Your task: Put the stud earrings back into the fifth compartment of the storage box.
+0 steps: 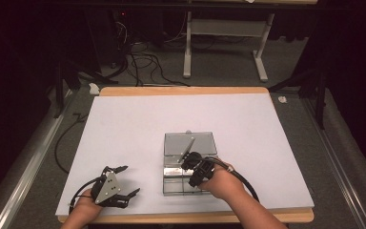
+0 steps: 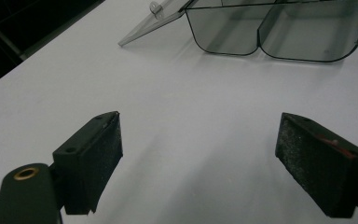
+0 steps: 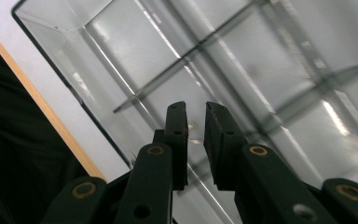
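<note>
Plastic, clear and smoke-tinted: that is what the compartment box (image 1: 189, 164) looks to be made of, sitting open on the white-covered desk (image 1: 124, 124), near its front edge and a little right of the middle. Its lid (image 1: 190, 143) lies folded back flat on the far side, with a small latch tab at its rim. I would judge the box light, stiff and rather slick, with thin walls and dividers that could crack if squeezed hard, and light enough to skid on the smooth sheet when pushed.

The right claw (image 1: 189, 164) hangs over the near compartments, its jaws drawn almost together with only a narrow gap between the pads (image 3: 177, 135). Something small and pale glints at that gap, but I cannot tell whether it is held or just a reflection in the tray floor. The left claw (image 1: 126, 181) rests well apart to the left, jaws spread wide, holding nothing.

A sensible hold would be on a side wall or on the lid's front rim near the tab, with the other claw steadying the base.
</note>
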### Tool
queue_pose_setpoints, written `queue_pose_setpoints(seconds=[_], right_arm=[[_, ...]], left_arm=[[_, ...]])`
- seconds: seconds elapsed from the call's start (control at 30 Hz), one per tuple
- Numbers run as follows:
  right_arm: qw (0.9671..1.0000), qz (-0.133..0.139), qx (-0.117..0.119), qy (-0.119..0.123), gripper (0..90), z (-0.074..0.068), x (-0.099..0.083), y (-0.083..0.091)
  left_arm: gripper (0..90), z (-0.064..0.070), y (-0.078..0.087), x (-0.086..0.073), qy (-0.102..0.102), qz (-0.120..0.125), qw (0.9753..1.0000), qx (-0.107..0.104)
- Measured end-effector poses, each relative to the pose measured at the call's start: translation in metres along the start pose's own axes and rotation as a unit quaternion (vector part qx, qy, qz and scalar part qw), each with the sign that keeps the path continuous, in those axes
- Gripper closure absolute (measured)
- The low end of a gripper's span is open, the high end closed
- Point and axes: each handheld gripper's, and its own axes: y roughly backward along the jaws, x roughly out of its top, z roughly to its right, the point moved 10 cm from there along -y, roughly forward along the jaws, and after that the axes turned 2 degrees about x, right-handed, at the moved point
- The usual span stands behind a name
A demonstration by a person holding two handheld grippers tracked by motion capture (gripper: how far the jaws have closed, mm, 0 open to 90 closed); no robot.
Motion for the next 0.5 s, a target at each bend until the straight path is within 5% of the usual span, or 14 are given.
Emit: queue_pose_setpoints(seconds=[0.33, 0.5], right_arm=[[0.9991, 0.016, -0.026, -0.028, 79.9, 0.028, -0.02, 0.036], [0.9967, 0.013, -0.036, -0.072, 79.6, 0.043, -0.038, 0.045]], left_arm=[[15.2, 0.001, 0.0, 0.0, -0.003, 0.0, 1.0, 0.002], [15.2, 0.0, -0.001, 0.0, 0.002, -0.001, 1.0, 0.002]])
